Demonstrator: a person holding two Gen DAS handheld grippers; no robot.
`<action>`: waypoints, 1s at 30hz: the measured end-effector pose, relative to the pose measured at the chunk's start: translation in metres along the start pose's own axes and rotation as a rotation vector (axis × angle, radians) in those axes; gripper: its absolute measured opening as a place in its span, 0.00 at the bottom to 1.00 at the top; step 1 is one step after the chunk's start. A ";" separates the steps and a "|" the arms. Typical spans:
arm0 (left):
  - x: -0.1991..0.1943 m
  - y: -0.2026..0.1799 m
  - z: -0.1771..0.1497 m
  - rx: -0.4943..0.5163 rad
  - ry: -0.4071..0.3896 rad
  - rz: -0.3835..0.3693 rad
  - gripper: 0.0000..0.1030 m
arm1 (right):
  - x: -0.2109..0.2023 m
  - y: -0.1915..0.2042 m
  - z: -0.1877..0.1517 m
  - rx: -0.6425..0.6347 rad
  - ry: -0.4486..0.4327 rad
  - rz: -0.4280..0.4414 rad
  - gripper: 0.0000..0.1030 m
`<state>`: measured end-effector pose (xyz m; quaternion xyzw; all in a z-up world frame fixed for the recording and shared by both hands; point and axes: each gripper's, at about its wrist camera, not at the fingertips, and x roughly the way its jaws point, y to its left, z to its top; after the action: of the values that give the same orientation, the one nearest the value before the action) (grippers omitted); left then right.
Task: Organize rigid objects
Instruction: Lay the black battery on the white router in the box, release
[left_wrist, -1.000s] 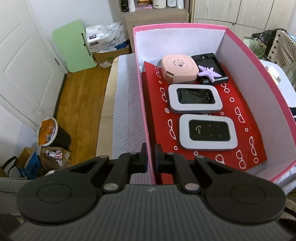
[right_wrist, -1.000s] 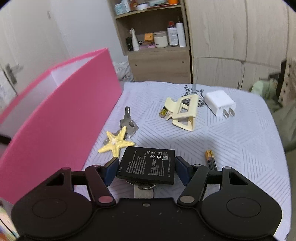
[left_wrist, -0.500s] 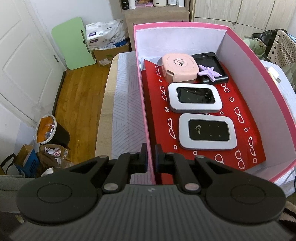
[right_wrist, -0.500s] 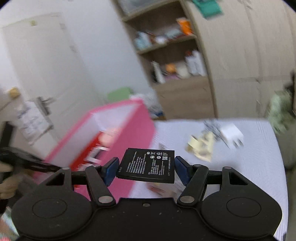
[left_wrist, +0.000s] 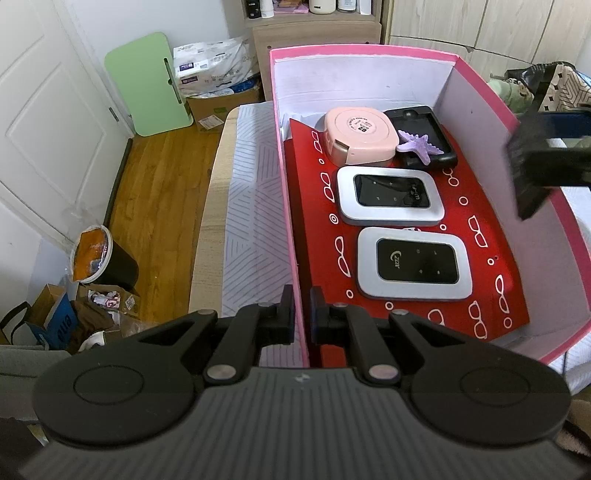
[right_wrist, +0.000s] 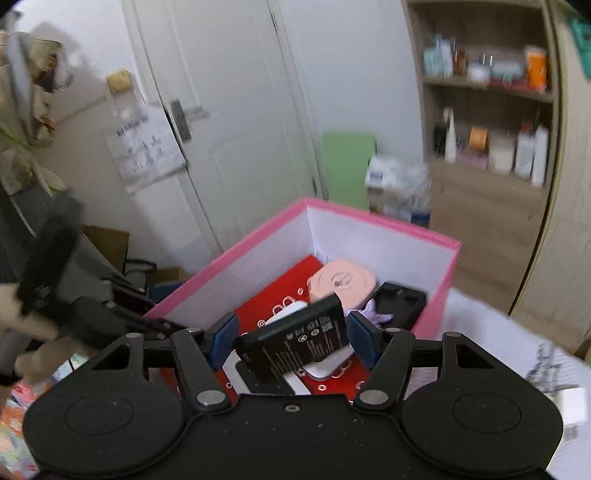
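black battery (right_wrist: 295, 341) gripped in right tool (right_wrist: 291, 332); left tool (left_wrist: 302, 314) clamps pink box wall (left_wrist: 293, 236).

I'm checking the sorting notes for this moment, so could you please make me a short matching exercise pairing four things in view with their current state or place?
Things:
1. left gripper
2. black battery
3. purple starfish
4. pink round case

States or places:
A. lying on the black tray at the box's far end
B. held tilted between the right gripper's blue pads
C. on the red liner, beside the black tray
D. shut on the pink box's side wall

Pairs: 1-D, 2-B, 3-A, 4-C
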<state>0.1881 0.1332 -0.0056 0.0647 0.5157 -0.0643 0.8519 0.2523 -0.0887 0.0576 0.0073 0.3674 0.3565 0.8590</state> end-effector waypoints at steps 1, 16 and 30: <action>0.000 0.001 0.000 -0.005 0.001 -0.003 0.07 | 0.012 -0.002 0.006 0.024 0.041 0.016 0.66; 0.000 0.001 0.001 -0.001 0.000 -0.011 0.07 | 0.119 0.003 0.028 0.025 0.334 -0.139 0.66; -0.001 0.003 -0.001 -0.008 -0.009 -0.019 0.07 | 0.021 -0.013 0.017 0.148 0.069 0.006 0.69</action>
<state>0.1870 0.1361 -0.0056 0.0559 0.5129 -0.0707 0.8537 0.2816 -0.0810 0.0534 0.0594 0.4222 0.3311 0.8418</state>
